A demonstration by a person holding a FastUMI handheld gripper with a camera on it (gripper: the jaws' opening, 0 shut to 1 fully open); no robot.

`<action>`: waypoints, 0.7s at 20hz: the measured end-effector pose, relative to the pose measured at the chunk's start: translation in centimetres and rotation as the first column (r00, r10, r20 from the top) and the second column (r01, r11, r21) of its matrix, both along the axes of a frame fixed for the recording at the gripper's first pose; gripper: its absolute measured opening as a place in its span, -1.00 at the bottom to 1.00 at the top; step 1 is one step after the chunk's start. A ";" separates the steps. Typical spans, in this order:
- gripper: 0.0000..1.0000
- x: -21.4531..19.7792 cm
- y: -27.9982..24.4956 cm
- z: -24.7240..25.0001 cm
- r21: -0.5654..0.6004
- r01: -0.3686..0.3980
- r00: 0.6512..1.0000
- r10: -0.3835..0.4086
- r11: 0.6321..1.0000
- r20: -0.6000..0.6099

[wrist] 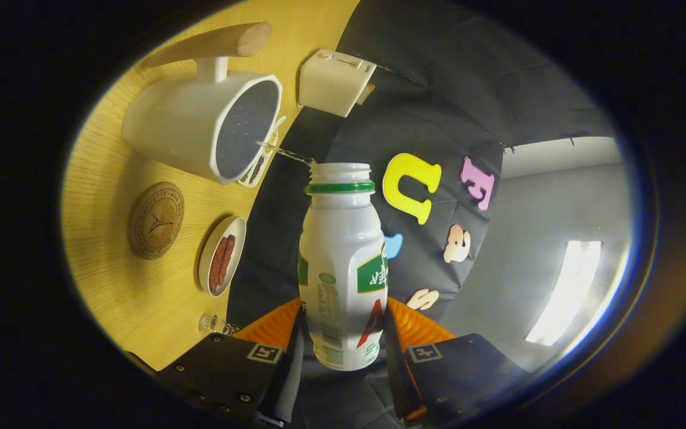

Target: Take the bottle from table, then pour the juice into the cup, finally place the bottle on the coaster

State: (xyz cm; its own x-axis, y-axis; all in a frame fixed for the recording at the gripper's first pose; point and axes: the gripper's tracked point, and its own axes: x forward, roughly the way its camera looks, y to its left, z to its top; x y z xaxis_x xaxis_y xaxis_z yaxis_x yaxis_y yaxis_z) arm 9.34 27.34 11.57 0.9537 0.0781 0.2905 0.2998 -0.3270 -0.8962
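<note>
While the camera is rolled so that the wooden tabletop (140,298) runs up one side of the gripper view, the items read as follows.

Gripper view
- Gripper (343,342): clenched on the bottle; one finger presses each side of the lower body.
- Bottle: white plastic bottle with a green neck ring and green-and-red label (343,262), uncapped, held between the fingers with its open mouth pointing away from the camera.
- Juice: thin clear stream (283,154) leaving the bottle mouth toward 10 o'clock and reaching the cup's rim.
- Cup: white faceted cup with a dark interior (200,125), at 10 o'clock from the bottle mouth, standing on the tabletop; its opening faces the bottle.
- Handle: round light-wood rod on a white stem (224,42), just above the cup at 12 o'clock from it.
- Coaster: round brown cork coaster with a stamped emblem (156,220), on the tabletop at 7 o'clock from the cup, apart from it.
- Small dish: white oval dish holding a reddish-brown strip (222,256), just beside the coaster at 4 o'clock from it.
- White box: cream rectangular box (332,82), at 2 o'clock from the cup, at the table's far edge.
- Small clear object (212,323): near the table edge, ahead of the fingers; too small to identify.
</note>
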 end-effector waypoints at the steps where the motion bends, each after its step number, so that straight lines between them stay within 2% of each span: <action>1: 0.23 0.0 0.1 0.1 -0.005 -0.001 1.000 0.001 1.000 0.003; 14: 0.23 0.0 0.6 0.5 -0.060 -0.009 1.000 0.010 0.998 0.018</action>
